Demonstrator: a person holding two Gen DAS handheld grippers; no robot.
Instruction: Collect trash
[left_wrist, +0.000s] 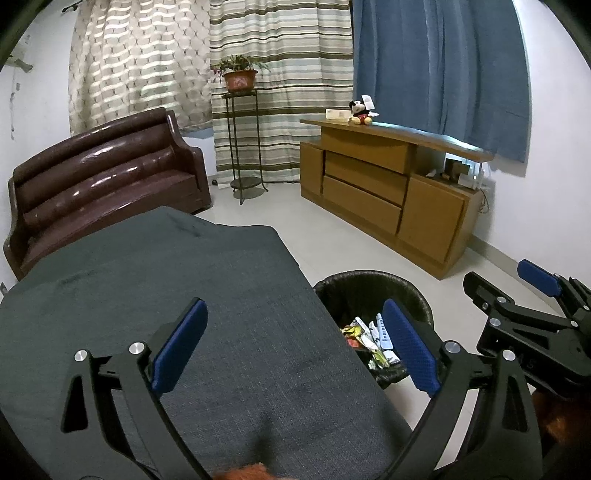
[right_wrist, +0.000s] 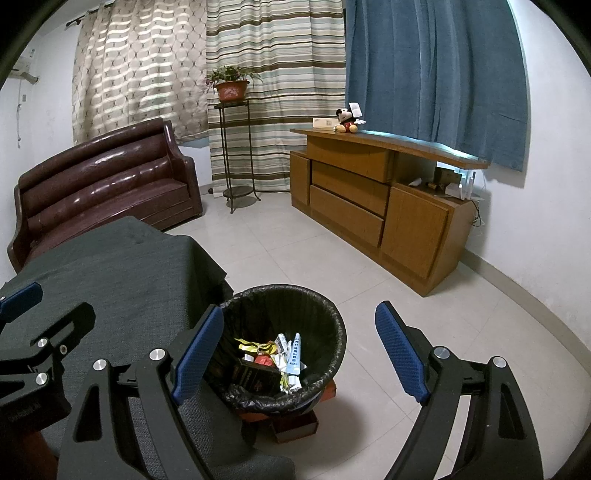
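Now trash in bin (both grippers empty, wide).

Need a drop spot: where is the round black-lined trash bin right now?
The round black-lined trash bin stands on the tiled floor against the right edge of the grey cloth-covered table, low centre in the right wrist view, wrappers inside.

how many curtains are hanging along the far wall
3: a beige patterned curtain on the left behind the sofa, a striped curtain in the middle behind the plant stand, and a blue curtain on the right above the cabinet.
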